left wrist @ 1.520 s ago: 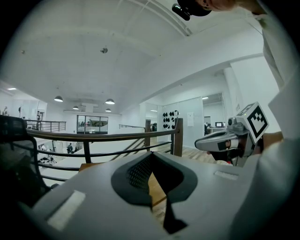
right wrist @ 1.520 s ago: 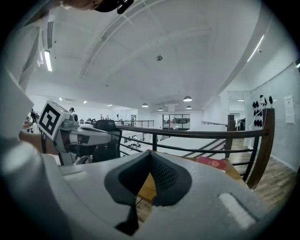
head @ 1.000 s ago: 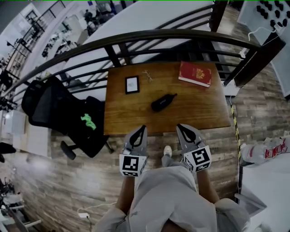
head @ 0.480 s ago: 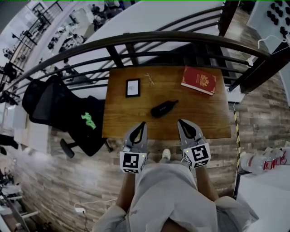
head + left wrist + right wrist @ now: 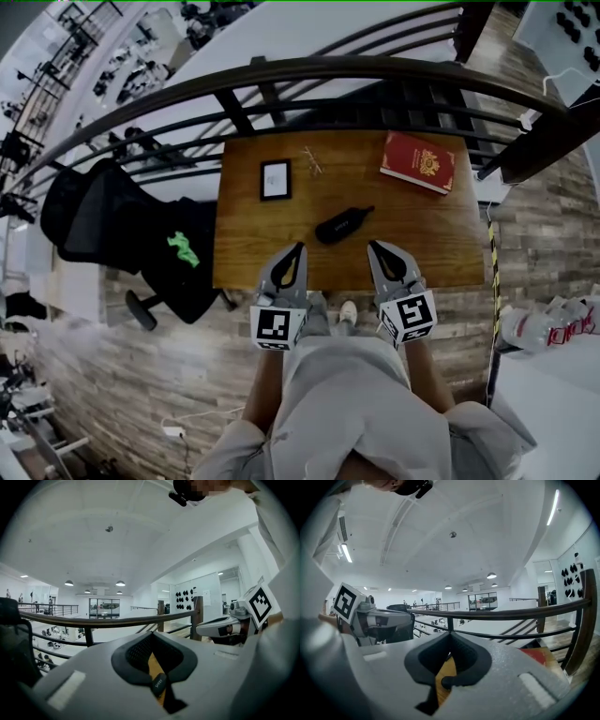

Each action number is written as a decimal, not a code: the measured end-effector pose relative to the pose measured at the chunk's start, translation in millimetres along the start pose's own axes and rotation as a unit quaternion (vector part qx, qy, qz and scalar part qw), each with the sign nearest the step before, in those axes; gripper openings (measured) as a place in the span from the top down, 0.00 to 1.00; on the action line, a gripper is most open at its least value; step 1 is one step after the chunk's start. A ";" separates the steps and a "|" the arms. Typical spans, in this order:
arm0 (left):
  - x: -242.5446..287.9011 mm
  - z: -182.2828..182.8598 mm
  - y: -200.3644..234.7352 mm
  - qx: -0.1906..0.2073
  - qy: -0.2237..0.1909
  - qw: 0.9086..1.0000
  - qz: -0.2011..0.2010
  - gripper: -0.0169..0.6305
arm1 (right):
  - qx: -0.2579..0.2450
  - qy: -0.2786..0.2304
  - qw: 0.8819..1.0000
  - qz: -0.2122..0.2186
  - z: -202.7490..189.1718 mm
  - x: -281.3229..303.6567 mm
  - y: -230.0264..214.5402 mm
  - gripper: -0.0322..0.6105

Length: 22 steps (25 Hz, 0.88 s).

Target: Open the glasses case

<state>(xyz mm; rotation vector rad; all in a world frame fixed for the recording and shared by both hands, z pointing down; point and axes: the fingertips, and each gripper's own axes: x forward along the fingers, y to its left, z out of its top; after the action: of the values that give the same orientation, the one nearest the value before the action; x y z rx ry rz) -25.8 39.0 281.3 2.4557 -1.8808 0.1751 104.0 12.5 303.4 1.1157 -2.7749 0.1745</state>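
Note:
A black glasses case (image 5: pixel 339 225) lies shut near the middle of the wooden table (image 5: pixel 246 255). My left gripper (image 5: pixel 296 249) and right gripper (image 5: pixel 374 247) hover side by side over the table's near edge, both shut and empty, pointing at the case from either side. The case is a short way beyond their tips and untouched. In the left gripper view the case (image 5: pixel 159 684) shows through the gap below the closed tips (image 5: pixel 152 633), with the right gripper (image 5: pixel 220 625) alongside. The right gripper view shows the case (image 5: pixel 452 681) the same way.
On the table's far side lie a red book (image 5: pixel 418 161), a small dark-framed tablet (image 5: pixel 275 178) and thin wire glasses (image 5: pixel 310 159). A dark railing (image 5: pixel 309 70) runs behind the table. A black office chair (image 5: pixel 122 234) stands at its left.
Both grippers have moved forward together, from short of the table to its near edge, closer to the case. Their jaws stayed shut.

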 end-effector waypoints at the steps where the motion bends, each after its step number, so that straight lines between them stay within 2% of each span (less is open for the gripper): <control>1: 3.9 -1.7 3.4 -0.002 -0.003 1.000 -0.006 0.94 | -0.001 0.002 1.000 -0.002 -2.0 4.3 0.6 0.95; 10: 47.0 -31.1 38.3 0.000 0.006 0.997 -0.077 0.94 | 0.000 0.031 0.998 -0.046 -24.7 50.7 -6.2 0.95; 17: 79.0 -82.4 53.9 -0.008 0.047 0.989 -0.140 0.94 | 0.015 0.092 0.993 -0.066 -73.1 81.3 -10.9 0.95; 22: 96.8 -124.6 55.1 -0.016 0.086 0.979 -0.184 0.93 | 0.017 0.140 0.986 -0.083 -111.3 96.3 -17.6 0.95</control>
<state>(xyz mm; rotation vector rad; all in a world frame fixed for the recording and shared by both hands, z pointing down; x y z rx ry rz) -61.9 -55.5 414.3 2.6141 -1.3264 0.3249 57.7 -47.4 430.8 1.2185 -2.4305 0.3339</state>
